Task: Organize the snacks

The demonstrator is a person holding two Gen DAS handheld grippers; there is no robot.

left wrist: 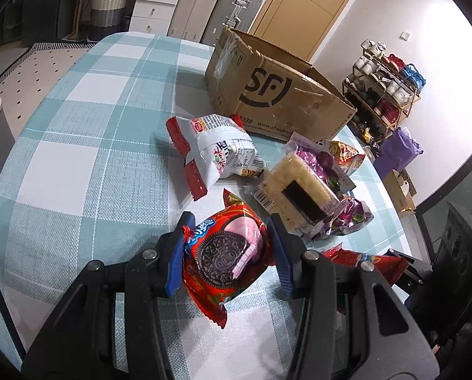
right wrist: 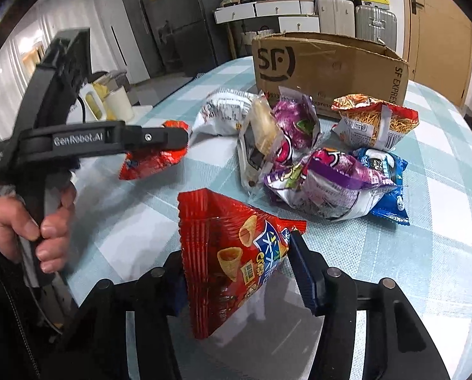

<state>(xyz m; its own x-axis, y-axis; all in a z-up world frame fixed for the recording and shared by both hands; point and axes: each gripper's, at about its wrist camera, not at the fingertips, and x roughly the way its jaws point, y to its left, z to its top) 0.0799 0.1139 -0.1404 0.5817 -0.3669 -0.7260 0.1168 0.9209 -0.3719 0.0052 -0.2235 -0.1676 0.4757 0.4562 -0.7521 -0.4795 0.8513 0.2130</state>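
Left claw (left wrist: 228, 255): I clench it on the red Oreo packet (left wrist: 226, 253), held above the surface (left wrist: 77, 158).
Right claw (right wrist: 239, 272): grasping the red corn-cone crisps bag (right wrist: 232, 262) by one side.
Slip risk: slick foil, so either pack may slide out.
Box risk: the SF carton (left wrist: 277, 91) stands beyond the loose snack pile (right wrist: 324, 161); a low carry could scatter it.

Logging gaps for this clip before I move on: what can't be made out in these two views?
- Inside of the cardboard box: both views show only its outer walls, so its contents are hidden.
- Blue packet: right wrist view, partly covered by the purple bag; absent from the left wrist view.
- Red cone-snack bag: left wrist view, mostly hidden behind the left gripper, which is holding the Oreo pack.
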